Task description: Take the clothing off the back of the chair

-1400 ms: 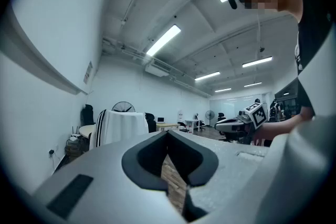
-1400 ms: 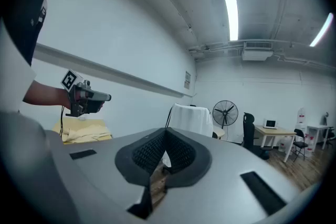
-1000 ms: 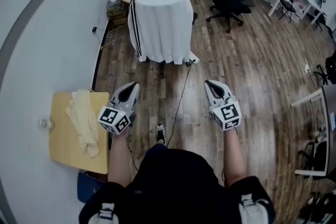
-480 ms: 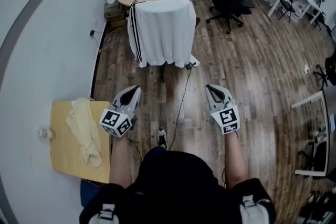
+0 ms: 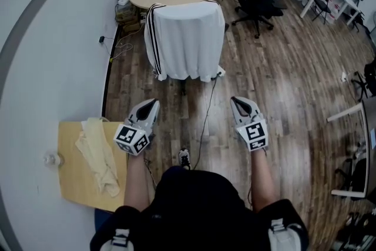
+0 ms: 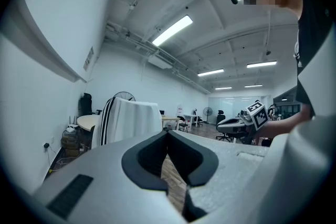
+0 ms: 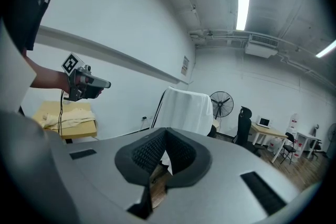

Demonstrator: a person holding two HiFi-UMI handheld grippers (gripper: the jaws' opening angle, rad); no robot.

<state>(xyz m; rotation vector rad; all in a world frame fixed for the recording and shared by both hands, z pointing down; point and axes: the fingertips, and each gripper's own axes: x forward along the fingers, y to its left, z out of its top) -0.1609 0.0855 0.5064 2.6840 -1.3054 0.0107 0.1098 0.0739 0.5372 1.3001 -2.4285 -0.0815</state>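
Fingers (image 6: 149,155) on the left gripper (image 5: 152,103) and right gripper (image 5: 235,101) are both closed on nothing, and the white striped jacket (image 5: 187,38) is still draped over the chair (image 5: 183,88) well ahead of them, so basically nothing's done yet.

white black-striped garment on the chair back (image 5: 187,38): soft matt cloth, smooth drape
dark plank floor (image 5: 282,85): wood, kinda glossy
square pale side table (image 5: 71,185): smooth matt wood
cream rag (image 5: 97,153): crumpled cloth
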